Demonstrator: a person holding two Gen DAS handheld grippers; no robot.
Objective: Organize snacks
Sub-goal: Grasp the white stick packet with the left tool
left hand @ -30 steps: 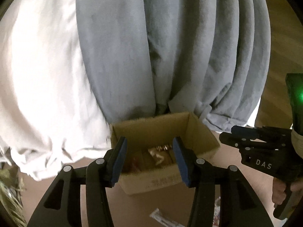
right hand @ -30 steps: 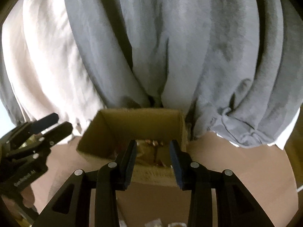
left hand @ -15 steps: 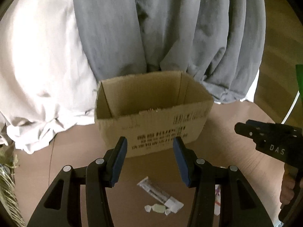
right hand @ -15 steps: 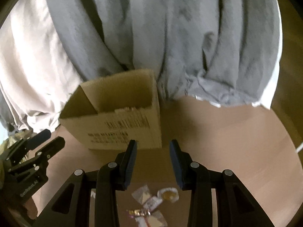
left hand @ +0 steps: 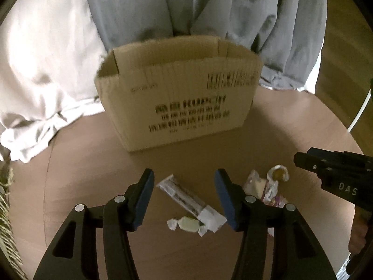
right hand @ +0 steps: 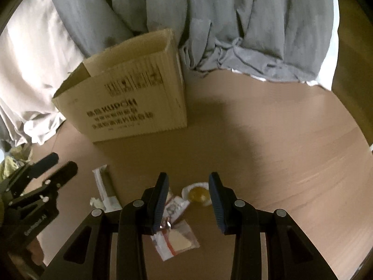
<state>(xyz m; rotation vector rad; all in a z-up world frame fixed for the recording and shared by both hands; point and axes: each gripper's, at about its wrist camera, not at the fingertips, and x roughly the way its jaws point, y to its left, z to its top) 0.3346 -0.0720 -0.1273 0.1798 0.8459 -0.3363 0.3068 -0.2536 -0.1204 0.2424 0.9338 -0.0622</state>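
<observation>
On the round brown table (left hand: 93,163), a cardboard box (left hand: 181,102) stands upright with its top open, close to the grey curtain (left hand: 209,7) and the white curtain (left hand: 42,46) behind it. Dark printed text and a barcode are on its front wall, but they are too blurred to read. What lies inside the box cannot be seen from this angle.

Nearer to the cameras, several small snacks lie loose on the table, well apart from the box. A long stick packet (left hand: 184,196), clear with a white end, lies diagonally. A pale green wrapped candy (left hand: 188,224) touches its white end. To the right lie a round yellowish candy in clear wrapper (right hand: 198,194), a small white packet with print (right hand: 173,206), and a flat clear pouch with a red line and a beige piece inside (right hand: 177,245).

The left gripper (left hand: 184,175) hovers over the table, tilted down, with its blue-padded fingers (left hand: 146,186) wide apart and nothing between them; in its view the stick packet appears in the gap. The right gripper (right hand: 186,178) hovers in the same way, fingers also wide and empty, and the yellowish candy shows between them. Each gripper is visible at the edge of the other camera's view, side by side and apart.
</observation>
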